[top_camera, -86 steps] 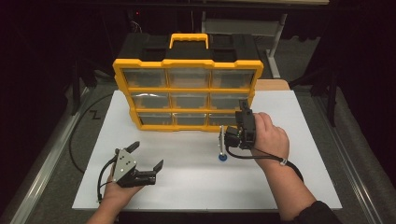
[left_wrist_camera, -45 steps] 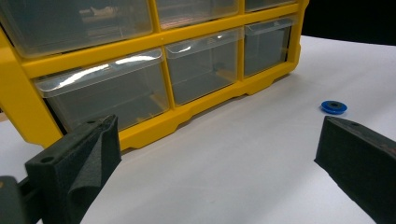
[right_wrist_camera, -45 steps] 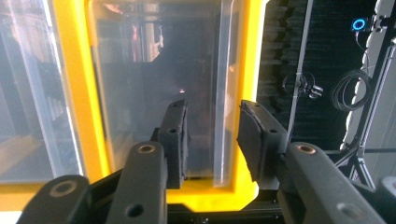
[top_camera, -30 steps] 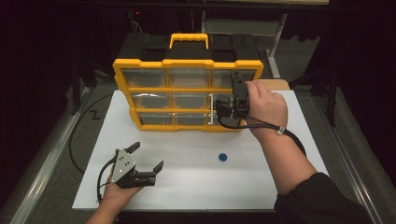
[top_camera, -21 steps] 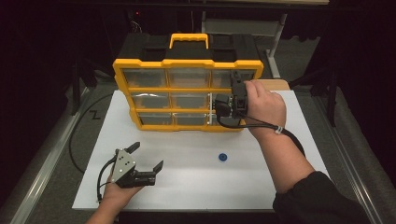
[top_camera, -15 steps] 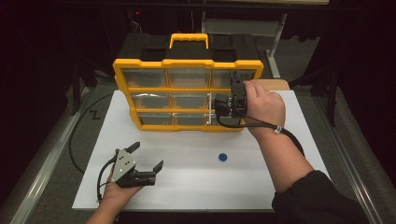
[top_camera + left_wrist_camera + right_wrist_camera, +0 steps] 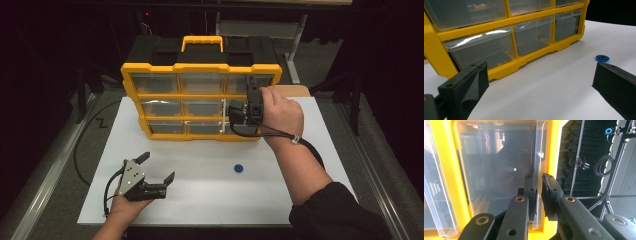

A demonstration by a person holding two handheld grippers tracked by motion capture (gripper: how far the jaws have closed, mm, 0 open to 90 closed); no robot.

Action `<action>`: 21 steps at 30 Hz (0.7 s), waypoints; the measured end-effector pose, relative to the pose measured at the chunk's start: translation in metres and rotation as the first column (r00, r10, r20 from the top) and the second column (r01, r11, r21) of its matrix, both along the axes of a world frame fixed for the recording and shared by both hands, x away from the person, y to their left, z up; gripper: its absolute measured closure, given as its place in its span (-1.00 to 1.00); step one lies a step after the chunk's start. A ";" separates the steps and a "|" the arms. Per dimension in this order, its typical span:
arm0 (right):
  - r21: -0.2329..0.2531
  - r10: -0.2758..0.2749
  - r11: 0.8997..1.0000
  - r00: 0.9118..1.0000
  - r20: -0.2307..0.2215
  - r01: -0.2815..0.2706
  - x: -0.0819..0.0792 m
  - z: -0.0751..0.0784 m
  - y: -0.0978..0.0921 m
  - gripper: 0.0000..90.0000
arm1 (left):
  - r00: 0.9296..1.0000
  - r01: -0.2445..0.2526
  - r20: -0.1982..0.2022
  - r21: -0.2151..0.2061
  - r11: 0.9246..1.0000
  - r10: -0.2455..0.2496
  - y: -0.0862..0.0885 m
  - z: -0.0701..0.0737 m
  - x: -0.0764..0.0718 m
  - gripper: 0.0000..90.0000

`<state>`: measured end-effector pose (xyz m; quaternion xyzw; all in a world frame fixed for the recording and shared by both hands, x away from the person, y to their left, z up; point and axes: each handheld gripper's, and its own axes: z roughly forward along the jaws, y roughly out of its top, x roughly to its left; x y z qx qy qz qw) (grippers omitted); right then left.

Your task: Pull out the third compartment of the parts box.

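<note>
The tabletop point(image 7: 320, 165), covered in white, carries a yellow drawer organizer point(image 7: 200, 102) standing upright at its far side, a grid of clear plastic drawers under a yellow carry handle point(image 7: 201, 44). Everything else is placed here from that organizer.

At the organizer's right-hand column, about the middle row, the right tongs point(image 7: 538, 191) are clamped on the front lip of a clear drawer point(image 7: 499, 167); the right gripper view shows the thin transparent edge pinched between the two black pads, with the yellow frame just beside it. The drawer looks seated in its slot or barely started out; I cannot tell which.

In front of the organizer and towards its left end, well apart from it, the left tongs point(image 7: 156, 167) rest low over the tabletop with jaws wide apart, holding nothing.

A small blue ring point(image 7: 238, 168) lies on the tabletop in front of the organizer's right-hand column, well clear of both tongs.

The step in hand appears to be opening that drawer. The next move calls for a straight, level pull away from the organizer's face, keeping the pinch firm, since the lip is thin and slick; probably the ring then goes inside.
</note>
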<state>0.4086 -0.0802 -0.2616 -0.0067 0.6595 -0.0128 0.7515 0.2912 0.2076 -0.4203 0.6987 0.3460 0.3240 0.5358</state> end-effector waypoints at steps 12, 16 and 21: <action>0.008 0.000 1.000 1.000 0.004 0.000 -0.002 0.000 0.001 0.89 | 1.000 0.000 -0.001 -0.003 1.000 0.000 0.000 0.000 0.000 -0.98; 0.009 -0.001 1.000 1.000 0.005 0.001 -0.003 -0.001 0.001 0.89 | 1.000 0.000 0.000 -0.004 1.000 0.000 0.000 0.000 0.000 -0.98; 0.015 0.000 1.000 1.000 0.009 0.000 -0.004 -0.001 0.001 0.88 | 1.000 0.000 0.001 -0.004 1.000 0.000 0.000 0.000 0.000 -0.98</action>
